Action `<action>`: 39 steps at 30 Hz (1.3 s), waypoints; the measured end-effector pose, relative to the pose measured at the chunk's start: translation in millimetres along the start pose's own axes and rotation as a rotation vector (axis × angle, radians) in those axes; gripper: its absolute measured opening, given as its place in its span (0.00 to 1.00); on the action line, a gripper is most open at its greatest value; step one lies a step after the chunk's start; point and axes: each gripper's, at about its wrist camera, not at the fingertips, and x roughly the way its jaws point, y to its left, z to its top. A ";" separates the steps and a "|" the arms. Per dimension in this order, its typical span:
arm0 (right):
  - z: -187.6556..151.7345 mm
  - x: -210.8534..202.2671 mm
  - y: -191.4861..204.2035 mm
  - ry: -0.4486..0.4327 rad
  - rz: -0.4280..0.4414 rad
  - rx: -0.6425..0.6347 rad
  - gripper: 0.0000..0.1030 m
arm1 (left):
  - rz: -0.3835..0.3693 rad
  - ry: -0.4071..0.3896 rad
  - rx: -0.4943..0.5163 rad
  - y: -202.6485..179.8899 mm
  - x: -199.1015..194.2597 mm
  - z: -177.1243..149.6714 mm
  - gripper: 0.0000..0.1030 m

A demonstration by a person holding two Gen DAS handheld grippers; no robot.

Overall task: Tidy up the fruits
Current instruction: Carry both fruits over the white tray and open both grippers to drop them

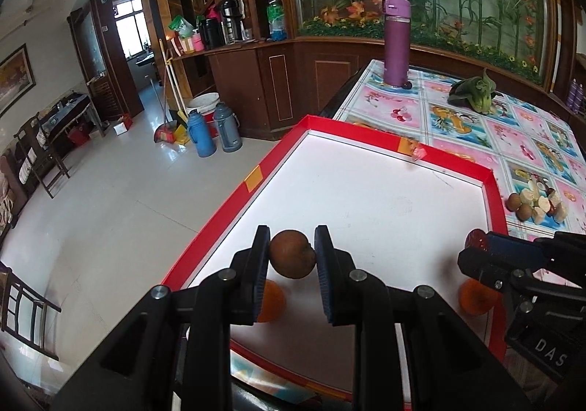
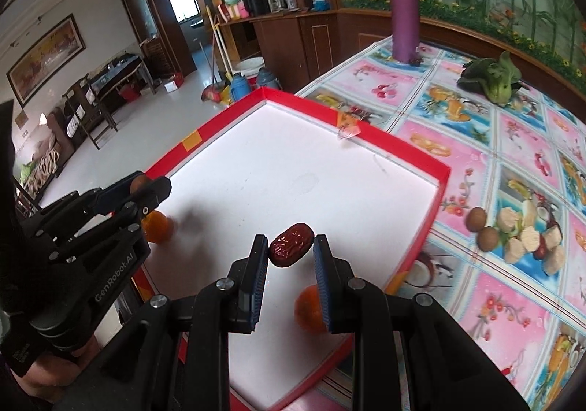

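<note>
Left wrist view: the left gripper (image 1: 292,254) has a round brown fruit (image 1: 292,254) pinched between its two pads, held above the white floor of the red-rimmed tray (image 1: 366,134).
Right wrist view: the right gripper (image 2: 291,250) is closed to a narrow gap on a wrinkled red date (image 2: 291,250), the date lying slantwise between the pads, above the near part of the same tray.
Writing: "GenRobot.AI" runs along the left gripper's body in the right wrist view; "DAS" shows on the right gripper's body in the left wrist view.
Oranges: two in the tray, one orange (image 2: 158,226) at its left edge under the left gripper, another orange (image 2: 308,309) partly behind the right gripper's right finger.
Loose fruit: two small brown fruits (image 2: 483,228) lie on the flowered tablecloth (image 2: 512,301) just right of the tray.
Farther off: a purple flask (image 2: 404,13) stands upright at the table's far end, leafy greens (image 2: 492,77) to its right.
</note>
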 end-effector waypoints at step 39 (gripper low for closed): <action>-12.6 -36.2 -32.5 -0.047 -0.015 0.054 0.31 | 0.102 -0.050 0.028 -15.0 -22.1 4.8 0.57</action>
